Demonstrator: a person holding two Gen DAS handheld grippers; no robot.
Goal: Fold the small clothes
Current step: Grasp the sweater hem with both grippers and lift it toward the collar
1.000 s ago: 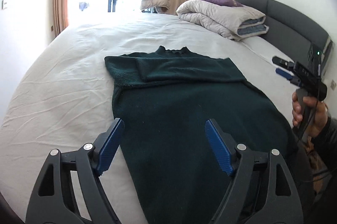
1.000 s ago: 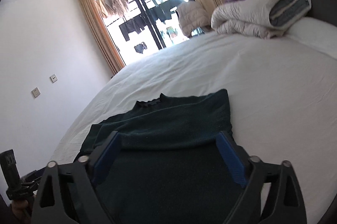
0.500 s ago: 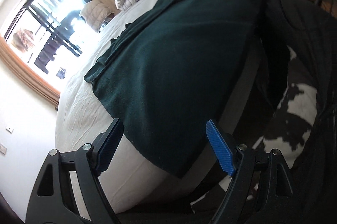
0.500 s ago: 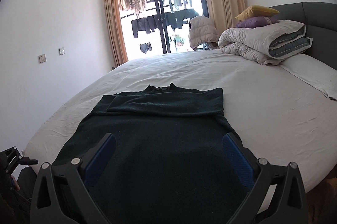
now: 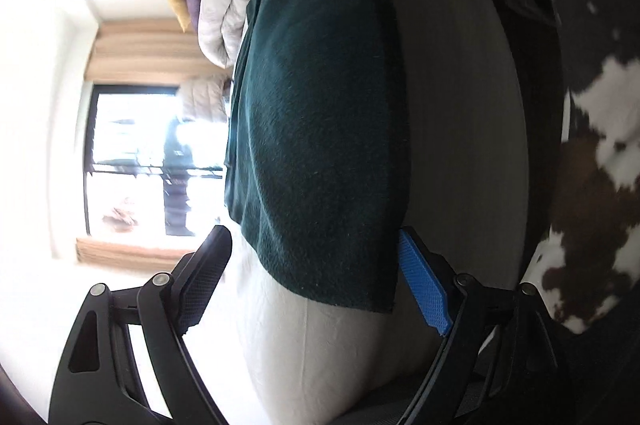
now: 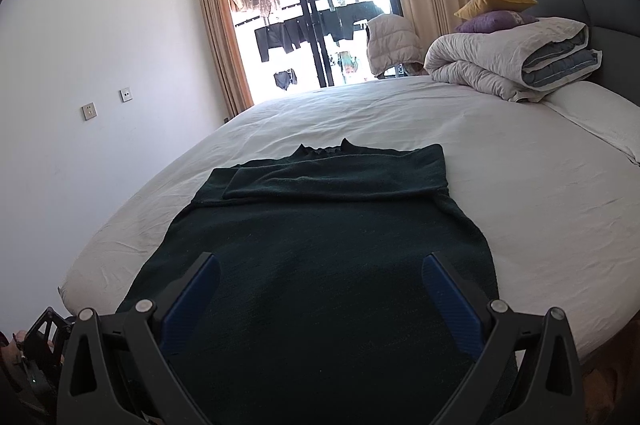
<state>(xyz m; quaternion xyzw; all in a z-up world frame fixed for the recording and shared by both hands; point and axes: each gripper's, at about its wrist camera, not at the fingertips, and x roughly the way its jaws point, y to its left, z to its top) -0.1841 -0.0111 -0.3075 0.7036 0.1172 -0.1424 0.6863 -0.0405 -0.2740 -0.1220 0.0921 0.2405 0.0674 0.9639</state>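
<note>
Jaws of my left gripper (image 5: 316, 279) are opening around the sweater's (image 6: 320, 245) hem corner without pressing it. My right gripper (image 6: 320, 301) is released above the sweater, which lies flat on the bed (image 6: 520, 185), both sleeves folded across.

The near hem of the dark green sweater (image 6: 320, 265) is lying hidden behind the right gripper (image 6: 320, 299) and running off the bottom edge of the right wrist view; only a corner of the left gripper (image 6: 44, 337) is showing at the lower left there, so its jaws are staying out of sight in that view. In the left wrist view the window (image 5: 132, 161) is glaring and blurring; the sweater's collar end is lying hidden there, and the cow-patterned surface (image 5: 592, 129) is being cut off at the right edge.
</note>
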